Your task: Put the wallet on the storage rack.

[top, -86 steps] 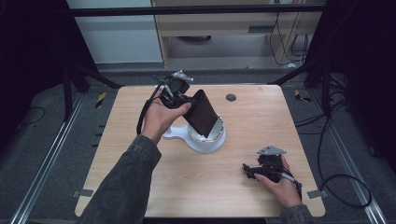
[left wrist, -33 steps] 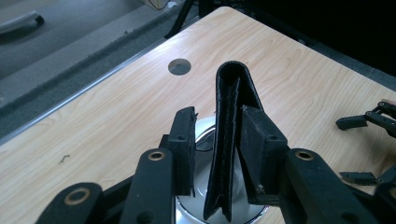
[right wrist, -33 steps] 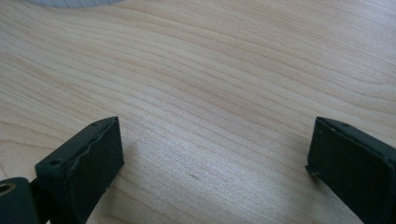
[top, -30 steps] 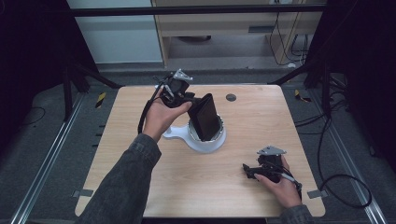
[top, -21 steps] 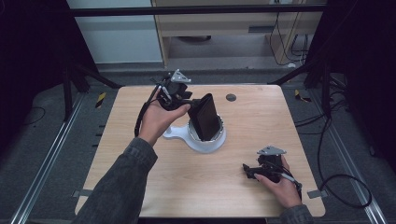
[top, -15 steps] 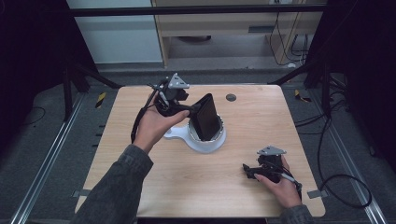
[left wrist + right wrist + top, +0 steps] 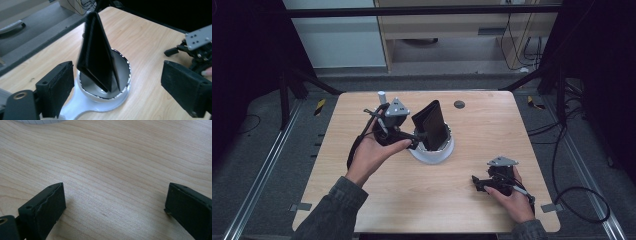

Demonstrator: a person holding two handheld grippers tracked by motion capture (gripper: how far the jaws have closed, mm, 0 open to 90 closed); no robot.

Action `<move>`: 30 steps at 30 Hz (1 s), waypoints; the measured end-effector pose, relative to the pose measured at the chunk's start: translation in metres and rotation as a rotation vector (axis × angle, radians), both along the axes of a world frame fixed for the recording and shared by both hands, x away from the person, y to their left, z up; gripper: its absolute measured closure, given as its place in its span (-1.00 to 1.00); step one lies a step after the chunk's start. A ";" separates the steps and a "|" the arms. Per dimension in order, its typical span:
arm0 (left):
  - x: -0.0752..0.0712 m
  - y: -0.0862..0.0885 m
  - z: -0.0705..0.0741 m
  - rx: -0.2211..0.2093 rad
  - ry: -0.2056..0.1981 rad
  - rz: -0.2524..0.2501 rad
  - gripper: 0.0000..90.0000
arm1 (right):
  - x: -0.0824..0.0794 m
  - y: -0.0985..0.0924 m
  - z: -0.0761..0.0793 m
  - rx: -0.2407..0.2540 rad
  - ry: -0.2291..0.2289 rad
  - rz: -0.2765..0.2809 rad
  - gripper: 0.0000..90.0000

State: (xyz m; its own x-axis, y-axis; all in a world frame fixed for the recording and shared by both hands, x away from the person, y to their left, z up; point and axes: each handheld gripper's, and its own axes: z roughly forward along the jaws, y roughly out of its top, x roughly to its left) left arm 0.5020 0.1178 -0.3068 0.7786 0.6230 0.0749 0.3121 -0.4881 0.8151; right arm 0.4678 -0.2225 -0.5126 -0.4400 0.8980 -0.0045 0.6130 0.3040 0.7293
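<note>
The left gripper (image 7: 117,92) has just been opening its jaws; they stand wide, nothing pinched, just short of the black folded wallet (image 7: 97,52). It stands upright, leaning, in a white bowl-shaped stand (image 7: 122,67) mid-table (image 7: 362,110). The right gripper (image 7: 113,212) rests spread and empty on the wood.
</note>
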 end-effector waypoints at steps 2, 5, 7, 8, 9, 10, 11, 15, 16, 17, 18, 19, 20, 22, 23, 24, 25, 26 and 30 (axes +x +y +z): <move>-0.004 0.001 -0.007 0.001 0.006 -0.008 -0.80 | 0.000 0.000 0.000 0.000 0.000 0.000 -0.93; -0.010 0.004 -0.014 -0.006 0.008 -0.010 -0.82 | 0.000 0.000 0.000 0.002 0.002 -0.002 -0.93; -0.015 0.007 -0.019 -0.008 0.011 -0.010 -0.85 | 0.000 0.000 0.000 0.000 0.002 -0.003 -0.93; -0.018 0.009 -0.022 -0.011 0.014 -0.014 -0.85 | 0.000 0.000 0.000 0.000 0.002 -0.003 -0.93; -0.020 0.010 -0.027 -0.007 0.021 -0.028 -0.86 | 0.000 0.000 0.000 0.000 0.001 -0.002 -0.93; -0.021 0.011 -0.029 -0.004 0.023 -0.029 -0.88 | 0.000 0.000 0.000 0.001 0.002 -0.004 -0.93; -0.023 0.013 -0.032 0.005 0.020 -0.026 -0.88 | 0.000 0.000 0.000 0.001 0.001 -0.003 -0.93; -0.026 0.018 -0.046 0.011 0.041 -0.026 -0.88 | 0.000 0.000 0.000 0.001 0.001 -0.004 -0.93; -0.027 0.020 -0.050 0.019 0.054 -0.030 -0.88 | 0.000 0.000 0.000 0.001 0.001 -0.003 -0.93; -0.028 0.021 -0.053 0.023 0.060 -0.034 -0.88 | 0.000 0.000 0.000 0.001 0.001 -0.003 -0.93; -0.029 0.023 -0.057 0.030 0.065 -0.037 -0.88 | 0.000 0.000 0.000 0.001 0.001 -0.003 -0.93; -0.029 0.025 -0.061 0.034 0.067 -0.036 -0.88 | 0.000 0.000 0.000 0.001 0.001 -0.004 -0.93; -0.030 0.027 -0.065 0.035 0.068 -0.030 -0.89 | 0.000 0.000 0.000 0.000 0.001 -0.004 -0.93; -0.032 0.030 -0.073 0.035 0.072 -0.019 -0.89 | 0.000 0.001 0.000 0.002 0.002 -0.006 -0.93; -0.033 0.032 -0.076 0.040 0.072 -0.019 -0.89 | -0.001 0.001 0.000 0.008 0.007 -0.008 -0.93; -0.034 0.033 -0.078 0.046 0.075 -0.019 -0.89 | 0.000 0.000 0.000 -0.002 -0.001 -0.003 -0.93; -0.035 0.035 -0.080 0.048 0.076 -0.019 -0.89 | 0.000 0.001 0.000 0.005 0.004 -0.006 -0.93; -0.035 0.036 -0.083 0.052 0.080 -0.017 -0.89 | -0.001 0.001 0.001 0.006 0.007 -0.007 -0.93; -0.037 0.041 -0.091 0.064 0.087 -0.011 -0.88 | 0.000 0.000 0.000 -0.003 -0.002 -0.005 -0.93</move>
